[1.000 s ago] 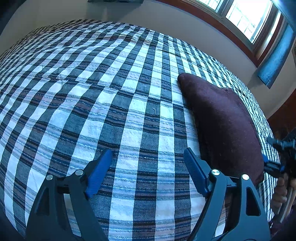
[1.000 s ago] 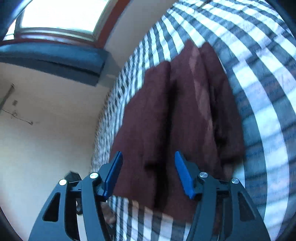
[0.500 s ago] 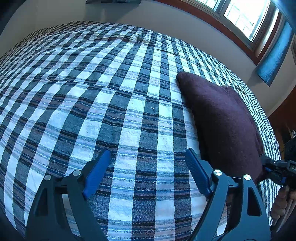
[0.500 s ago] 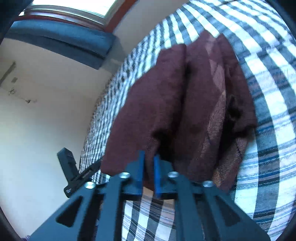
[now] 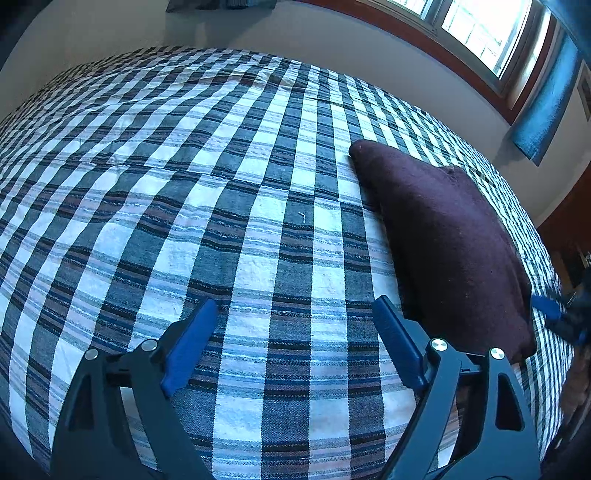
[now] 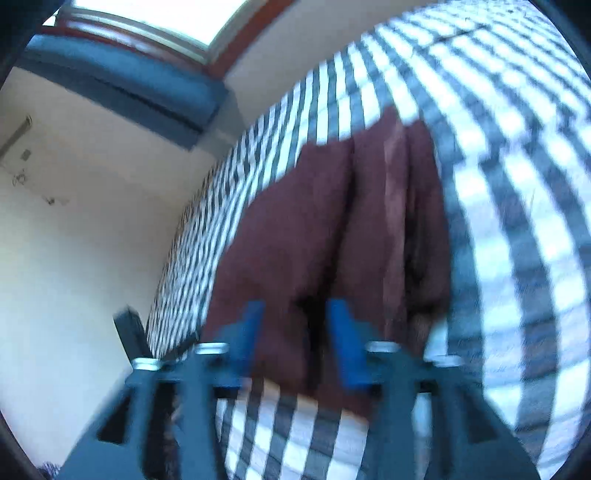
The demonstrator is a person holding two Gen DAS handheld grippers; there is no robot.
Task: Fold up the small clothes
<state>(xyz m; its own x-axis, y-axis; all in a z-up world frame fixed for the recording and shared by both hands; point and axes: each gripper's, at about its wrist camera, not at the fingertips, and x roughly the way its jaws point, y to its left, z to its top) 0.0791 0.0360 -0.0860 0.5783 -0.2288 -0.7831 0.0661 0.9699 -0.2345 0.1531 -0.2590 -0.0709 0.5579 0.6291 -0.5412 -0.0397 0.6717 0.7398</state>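
Soft, limp maroon garment (image 6: 317, 236) (likely light) at frame centre; best pinched at its near hem. Right gripper (image 6: 295, 339) has just reopened, fingers apart, nothing clamped.

One maroon folded garment (image 5: 450, 236), lying on one checked bedspread (image 5: 184, 192). Two grippers: left gripper (image 5: 295, 314) plus right gripper (image 6: 295, 314). Two blue pads on each, four in all. One window (image 5: 476, 26) in left wrist view, one blue curtain (image 5: 546, 107) beside it. One dark unidentified object (image 6: 129, 332) at bed edge in right wrist view, blurred.
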